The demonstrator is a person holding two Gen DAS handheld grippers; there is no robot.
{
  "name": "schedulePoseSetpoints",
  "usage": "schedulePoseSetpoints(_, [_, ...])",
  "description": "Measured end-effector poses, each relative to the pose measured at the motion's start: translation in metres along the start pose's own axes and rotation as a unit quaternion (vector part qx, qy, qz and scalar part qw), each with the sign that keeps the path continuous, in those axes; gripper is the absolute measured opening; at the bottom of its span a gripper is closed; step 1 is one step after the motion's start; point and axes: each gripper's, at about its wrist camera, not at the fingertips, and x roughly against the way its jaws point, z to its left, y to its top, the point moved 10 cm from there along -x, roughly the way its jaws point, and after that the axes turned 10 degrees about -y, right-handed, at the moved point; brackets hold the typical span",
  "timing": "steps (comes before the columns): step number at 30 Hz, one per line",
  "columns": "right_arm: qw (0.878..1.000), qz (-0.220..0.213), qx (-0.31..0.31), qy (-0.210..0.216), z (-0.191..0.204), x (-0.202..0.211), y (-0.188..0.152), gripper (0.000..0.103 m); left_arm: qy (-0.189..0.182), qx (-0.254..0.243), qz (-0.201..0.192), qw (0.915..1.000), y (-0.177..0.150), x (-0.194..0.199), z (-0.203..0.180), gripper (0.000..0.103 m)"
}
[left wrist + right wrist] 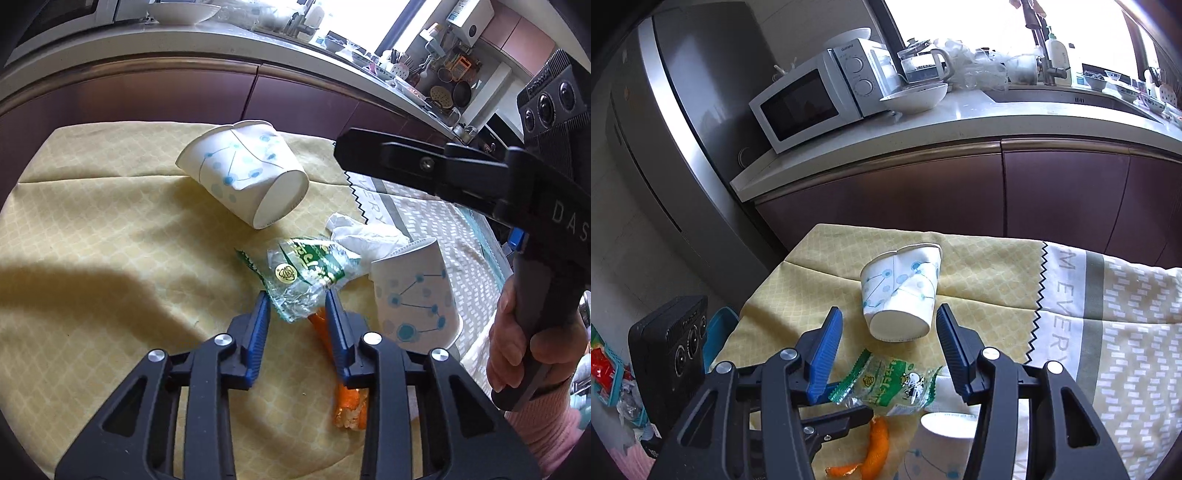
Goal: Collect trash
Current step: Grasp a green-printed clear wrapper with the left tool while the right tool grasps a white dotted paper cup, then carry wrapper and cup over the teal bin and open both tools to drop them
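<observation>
A clear and green plastic wrapper [299, 275] lies on the yellow tablecloth [110, 240]. My left gripper [297, 304] is open, its blue fingertips on either side of the wrapper's near end. An orange peel [347, 402] lies under it. A tipped paper cup [243, 173] lies beyond, an upside-down paper cup [413, 291] stands at right, with a crumpled tissue [365, 232] between. My right gripper [890, 321] is open, hovering above the table with its fingers on either side of the tipped cup [901, 291]. The wrapper [886, 380] and peel [875, 443] show below it.
Purple cabinets [1034, 192] and a countertop [923, 125] with a microwave [812, 99] and bowl stand behind the table. A grey and white patterned cloth [1126, 314] covers the table's right part. The table's left edge drops to the floor, where a bin [609, 373] holds trash.
</observation>
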Motion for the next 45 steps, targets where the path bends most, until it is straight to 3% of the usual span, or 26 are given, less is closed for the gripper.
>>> schedulePoseSetpoints(10, [0.999, 0.043, -0.003, -0.028, 0.003, -0.030, 0.005, 0.051, -0.007, 0.011, -0.013, 0.9998, -0.001, 0.007, 0.007, 0.016])
schedulePoseSetpoints(13, [0.997, 0.061, -0.010, -0.041, 0.001, -0.040, 0.008, 0.058, -0.002, 0.006, -0.019, 0.9998, -0.002, 0.016, 0.008, 0.016])
schedulePoseSetpoints(25, [0.988, 0.132, -0.011, -0.081, 0.003, -0.081, -0.001, 0.061, 0.016, 0.001, -0.043, 0.9990, -0.020, 0.062, 0.024, 0.015])
schedulePoseSetpoints(29, [0.988, 0.127, 0.001, -0.082, 0.010, -0.081, -0.003, 0.058, 0.018, 0.007, -0.052, 0.9985, -0.025, 0.075, 0.034, 0.015])
schedulePoseSetpoints(33, [0.991, 0.107, 0.011, -0.082, 0.013, -0.071, 0.002, 0.040, 0.022, 0.015, -0.061, 0.9978, -0.030, 0.086, 0.041, 0.015])
schedulePoseSetpoints(41, [0.992, 0.080, 0.050, -0.081, 0.030, -0.058, -0.002, 0.038, 0.032, 0.024, -0.081, 0.9959, -0.049, 0.118, 0.055, 0.015])
schedulePoseSetpoints(45, [0.996, 0.052, 0.050, -0.058, 0.043, -0.041, -0.002, 0.038, 0.046, 0.023, -0.093, 0.9943, -0.057, 0.137, 0.061, 0.015])
